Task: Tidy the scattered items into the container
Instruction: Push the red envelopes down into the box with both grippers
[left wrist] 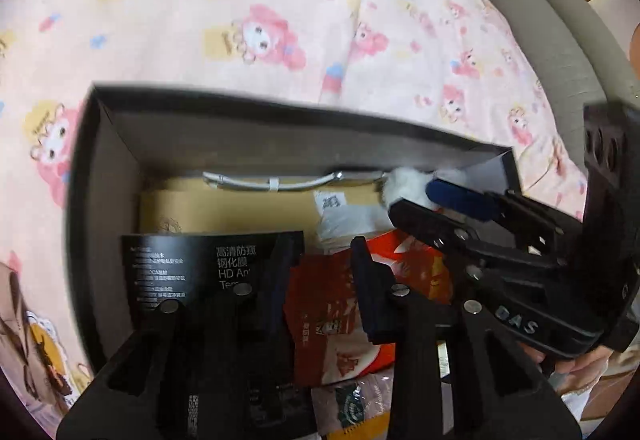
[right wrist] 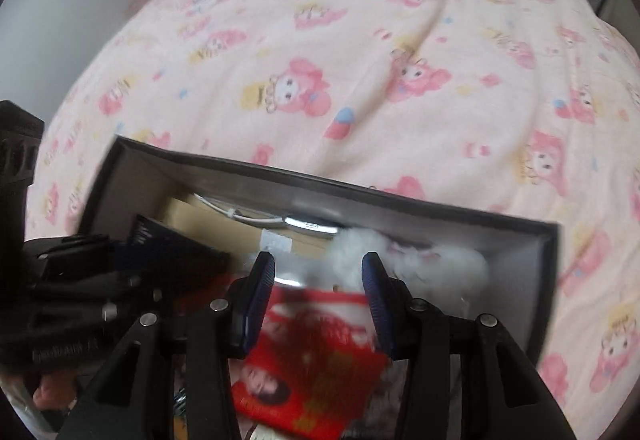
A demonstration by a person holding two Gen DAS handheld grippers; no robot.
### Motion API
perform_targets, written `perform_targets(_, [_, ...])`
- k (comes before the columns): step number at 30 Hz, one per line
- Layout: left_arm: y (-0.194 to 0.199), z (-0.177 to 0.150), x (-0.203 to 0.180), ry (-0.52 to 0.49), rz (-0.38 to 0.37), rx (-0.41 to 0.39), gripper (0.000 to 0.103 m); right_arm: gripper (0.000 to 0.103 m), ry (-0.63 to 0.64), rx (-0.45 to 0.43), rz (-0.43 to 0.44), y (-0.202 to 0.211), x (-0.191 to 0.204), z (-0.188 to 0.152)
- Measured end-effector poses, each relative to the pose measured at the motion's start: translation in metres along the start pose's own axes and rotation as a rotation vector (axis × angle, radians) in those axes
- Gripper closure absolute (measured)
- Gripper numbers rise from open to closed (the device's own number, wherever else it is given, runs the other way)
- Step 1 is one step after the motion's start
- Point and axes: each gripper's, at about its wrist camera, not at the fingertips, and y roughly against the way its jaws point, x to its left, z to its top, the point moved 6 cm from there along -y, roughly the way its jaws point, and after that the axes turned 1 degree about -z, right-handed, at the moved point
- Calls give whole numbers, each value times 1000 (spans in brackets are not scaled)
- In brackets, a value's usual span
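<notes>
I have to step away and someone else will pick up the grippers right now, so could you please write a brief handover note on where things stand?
Left gripper: jaws open, holding nothing, over the left part of the box.
Right gripper: jaws open, holding nothing, over the right part, near the white fluffy item.
In the box: black screen-protector pack, red snack packets, white cable, brown envelope, the fluffy item.
Done: these items lie inside the box.
Left: no loose item shows on the pink bedsheet in either view; check out of frame before ending.
</notes>
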Motion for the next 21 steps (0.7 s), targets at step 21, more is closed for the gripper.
perform_targets(21, [15, -27, 10, -13, -129, 52, 63, 63, -191, -33, 48, 45, -18, -68])
